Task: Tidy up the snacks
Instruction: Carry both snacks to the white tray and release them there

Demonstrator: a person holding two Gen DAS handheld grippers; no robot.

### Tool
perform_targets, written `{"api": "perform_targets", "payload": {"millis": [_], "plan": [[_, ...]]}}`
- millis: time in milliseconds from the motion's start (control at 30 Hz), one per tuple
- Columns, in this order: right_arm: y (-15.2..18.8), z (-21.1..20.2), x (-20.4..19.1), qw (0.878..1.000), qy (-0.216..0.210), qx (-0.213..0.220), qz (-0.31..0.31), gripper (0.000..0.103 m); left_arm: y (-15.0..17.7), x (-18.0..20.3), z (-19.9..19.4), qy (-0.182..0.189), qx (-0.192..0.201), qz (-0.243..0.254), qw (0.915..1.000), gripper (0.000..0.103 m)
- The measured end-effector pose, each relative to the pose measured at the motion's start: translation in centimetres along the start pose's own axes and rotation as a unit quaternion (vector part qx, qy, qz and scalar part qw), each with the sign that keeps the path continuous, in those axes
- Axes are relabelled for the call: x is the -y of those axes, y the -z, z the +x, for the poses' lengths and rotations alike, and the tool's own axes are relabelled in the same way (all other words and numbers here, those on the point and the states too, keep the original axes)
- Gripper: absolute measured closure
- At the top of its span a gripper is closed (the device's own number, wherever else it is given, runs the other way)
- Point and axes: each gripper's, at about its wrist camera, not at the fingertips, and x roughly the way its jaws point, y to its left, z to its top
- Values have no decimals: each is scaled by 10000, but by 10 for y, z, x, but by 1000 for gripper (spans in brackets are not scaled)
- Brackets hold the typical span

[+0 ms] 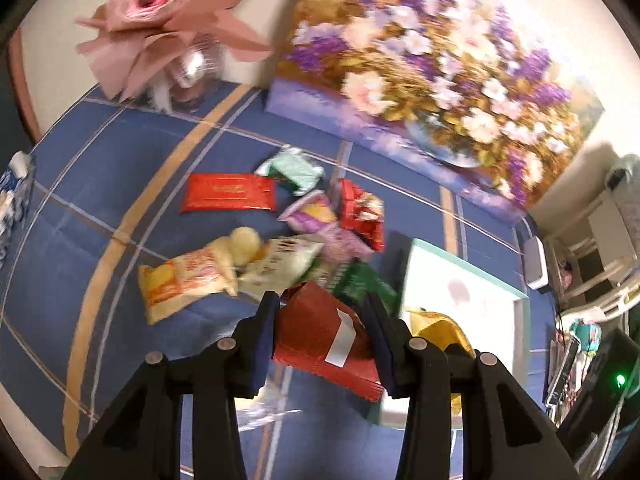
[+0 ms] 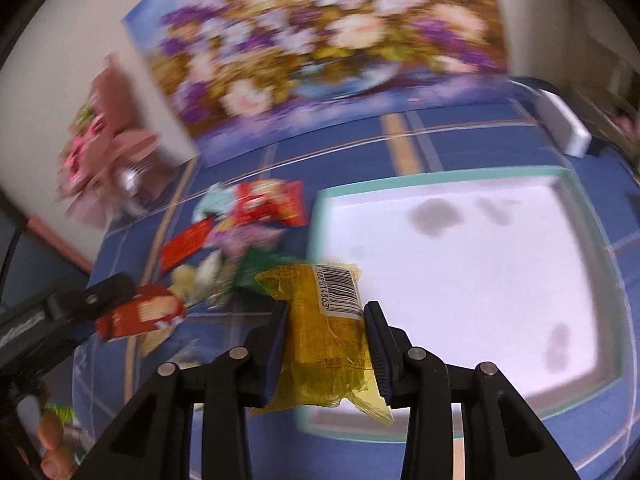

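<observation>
Both grippers carry snacks toward the shallow white teal-rimmed tray (image 2: 576, 184): left gripper (image 1: 324, 316) clamps a red foil packet (image 1: 320, 340), right gripper (image 2: 326, 320) a yellow barcoded pouch (image 2: 324, 344) — others litter the blue-checked surface (image 1: 100, 184).

Home: flower painting (image 1: 432, 68), bouquet (image 1: 168, 12)

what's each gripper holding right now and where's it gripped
Left gripper grips a red packet by its side edges. Right gripper grips a yellow packet across its middle, below the barcode.
</observation>
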Motion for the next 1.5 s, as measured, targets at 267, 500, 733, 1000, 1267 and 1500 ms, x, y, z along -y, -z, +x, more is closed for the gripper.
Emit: {"api": "perform_targets", "payload": {"millis": [267,500,733,1000,1267,1500], "plan": [[-6,-15,91,9941,661,189,837,63,21,58,23,366,-251,415,9981,58],[-1,-29,155,9823,1187,288,1423,63,42,97,45,542,-456,724,9949,58],[5,-32,186,9743,1374,300,1759,63,55,116,63,402,-360,876,9947,58],[0,-40,170,9797,1338,420,1432,63,52,117,60,400,-340,887,9947,58],[-5,-51,140,9831,1446,466,1018,63,38,89,38,-259,-316,613,9973,41],[3,-26,86,9922,1138,9,509,61,33,25,52,-1134,-823,-90,9901,28]]}}
